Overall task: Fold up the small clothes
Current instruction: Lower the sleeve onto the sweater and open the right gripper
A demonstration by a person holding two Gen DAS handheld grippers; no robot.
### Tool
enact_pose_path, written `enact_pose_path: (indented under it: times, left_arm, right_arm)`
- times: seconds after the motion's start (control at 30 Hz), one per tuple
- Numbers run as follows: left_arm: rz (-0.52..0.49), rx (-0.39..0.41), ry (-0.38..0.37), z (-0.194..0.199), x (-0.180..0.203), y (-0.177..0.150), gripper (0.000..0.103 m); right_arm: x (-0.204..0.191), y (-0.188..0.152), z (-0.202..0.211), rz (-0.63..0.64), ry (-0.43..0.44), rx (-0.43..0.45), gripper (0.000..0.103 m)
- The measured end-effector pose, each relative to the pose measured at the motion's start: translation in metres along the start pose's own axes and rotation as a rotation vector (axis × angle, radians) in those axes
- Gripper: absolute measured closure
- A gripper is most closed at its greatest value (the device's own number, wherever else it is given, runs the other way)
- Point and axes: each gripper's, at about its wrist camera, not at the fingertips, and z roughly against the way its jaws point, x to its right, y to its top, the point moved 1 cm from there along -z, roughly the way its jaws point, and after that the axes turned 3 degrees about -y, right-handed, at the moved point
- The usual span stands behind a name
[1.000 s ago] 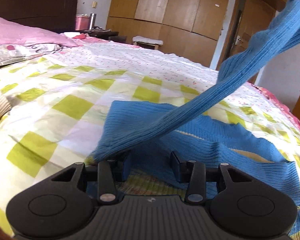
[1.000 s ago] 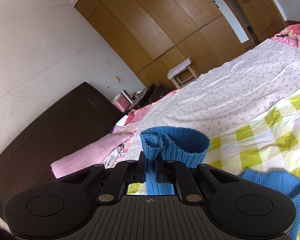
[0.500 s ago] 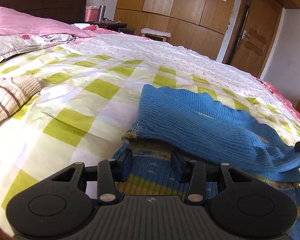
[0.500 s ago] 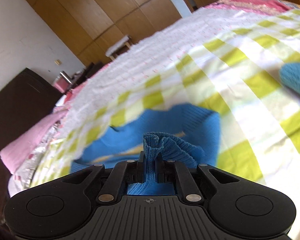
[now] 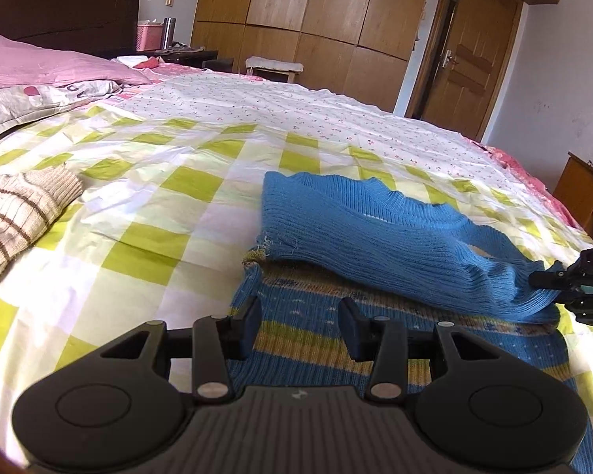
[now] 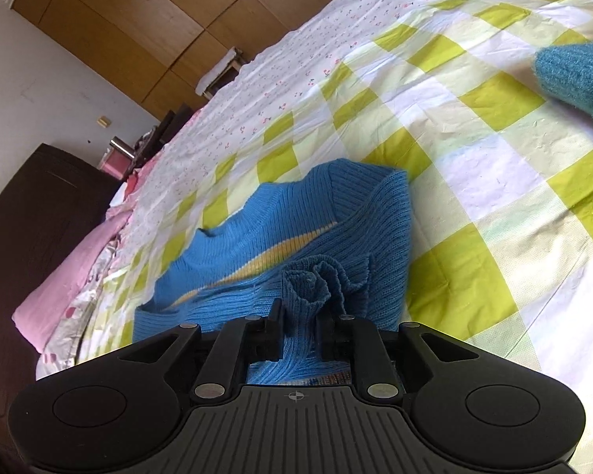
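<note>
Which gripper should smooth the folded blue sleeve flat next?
Left. The left gripper hangs open and empty over the blue sweater; the right gripper, jaws opening, has the sleeve cuff between them.

1. On the right gripper, poking in at the right edge of the left wrist view just beside the blue sweater, pale letters read "DA" on its upper black arm; the rest runs out of frame.
2. On the grey pillowcase, well to the left of the sweater, there is a dark mark that looks like a "C" next to a pink heart print; too small to be sure.
3. Nothing else readable: the small moulded emblems on both gripper bodies are logos without legible letters.
</note>
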Motion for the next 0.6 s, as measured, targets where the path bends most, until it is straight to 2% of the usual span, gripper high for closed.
enact_pose_path:
  times: [0.03, 0.07, 0.13, 0.2, 0.6]
  left_arm:
    - [-0.004, 0.009, -0.005, 0.002, 0.001, 0.002, 0.054]
    - [-0.008, 0.016, -0.009, 0.003, 0.002, 0.004, 0.054]
    - [-0.014, 0.026, -0.017, 0.004, 0.003, 0.007, 0.054]
    - [-0.013, 0.037, -0.023, 0.004, 0.004, 0.011, 0.054]
    - [-0.022, 0.045, -0.073, -0.003, 0.017, 0.014, 0.054]
  right_arm:
    - [0.0, 0.002, -0.002, -0.002, 0.005, -0.015, 0.082]
    - [-0.001, 0.003, -0.003, -0.004, 0.007, -0.031, 0.074]
    - [-0.002, 0.005, -0.007, -0.01, -0.003, -0.057, 0.068]
    - [-0.002, 0.006, -0.008, -0.031, -0.009, -0.068, 0.068]
    - [0.037, 0.016, -0.007, -0.294, 0.1, -0.078, 0.065]
